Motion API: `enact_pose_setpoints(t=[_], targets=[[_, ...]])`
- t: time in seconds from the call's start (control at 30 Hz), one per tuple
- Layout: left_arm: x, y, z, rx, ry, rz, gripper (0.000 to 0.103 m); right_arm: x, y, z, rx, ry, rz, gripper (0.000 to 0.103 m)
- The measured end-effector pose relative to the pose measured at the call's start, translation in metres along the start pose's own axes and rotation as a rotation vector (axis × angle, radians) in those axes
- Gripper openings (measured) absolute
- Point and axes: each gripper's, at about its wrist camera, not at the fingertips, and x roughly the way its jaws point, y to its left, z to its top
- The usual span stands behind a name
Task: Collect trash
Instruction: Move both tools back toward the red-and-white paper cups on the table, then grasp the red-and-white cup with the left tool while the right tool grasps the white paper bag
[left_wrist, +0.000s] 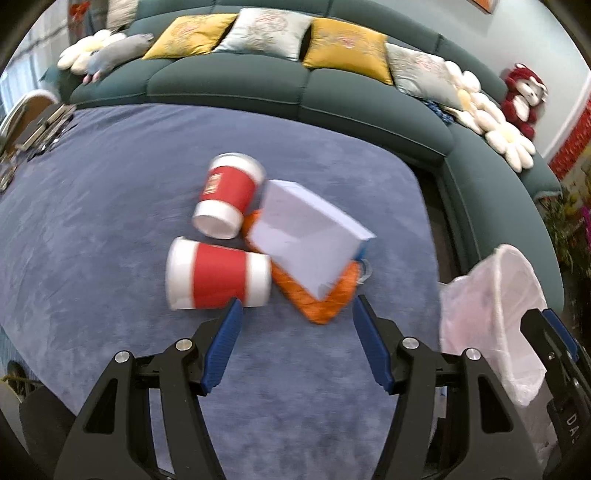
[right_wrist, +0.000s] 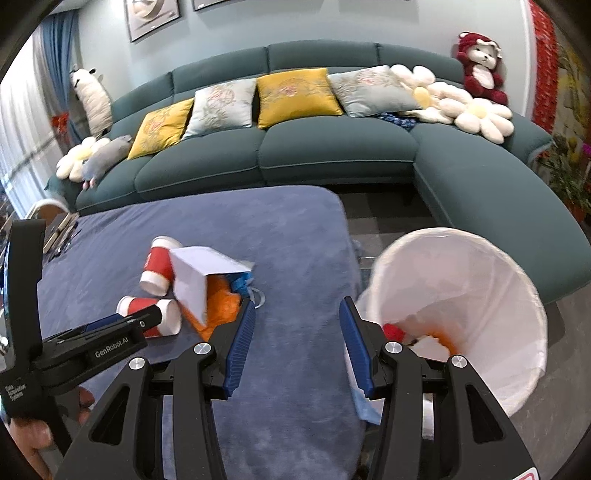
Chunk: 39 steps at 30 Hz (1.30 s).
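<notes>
Lying sideways, the near cup (left_wrist: 218, 273) points its rim left; both claws gape, empty.

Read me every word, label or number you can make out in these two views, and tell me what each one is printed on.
"GenRobot.AI": white print on the left gripper's black body, right wrist view.
"Data Acquisition System": small white print on its handle, barely legible.
"DA": cut-off letters on the right gripper at the left wrist view's edge.
Yellow logo on the far red cup: too blurred.
Red wall banner: unreadable.
</notes>
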Motion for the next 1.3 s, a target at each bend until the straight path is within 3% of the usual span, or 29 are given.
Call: enact_pose_setpoints(t=[0.4,0.87,1.1,1.23,1.3], targets=[[0.025,0.068,0.004,-0.043,0.028,0.041,0.059,0.041,0.058,-0.001,-0.082,0.075,0.07,0.047],[0.066,0.088,0.012,-0.003,0.089,-0.093,0.057,0.111,0.096,0.004,-0.115,0.163,0.122,0.038],[0.071,0.081,0.017,0.011,0.096,-0.141,0.037,0.139,0.099,0.01,-0.097,0.188,0.152,0.034],[0.067,0.074,0.018,0.032,0.076,-0.163,0.026,0.147,0.101,0.011,-0.089,0.197,0.167,0.019],[0.064,0.069,0.019,0.049,0.068,-0.172,0.014,0.148,0.102,0.011,-0.091,0.199,0.179,0.013]])
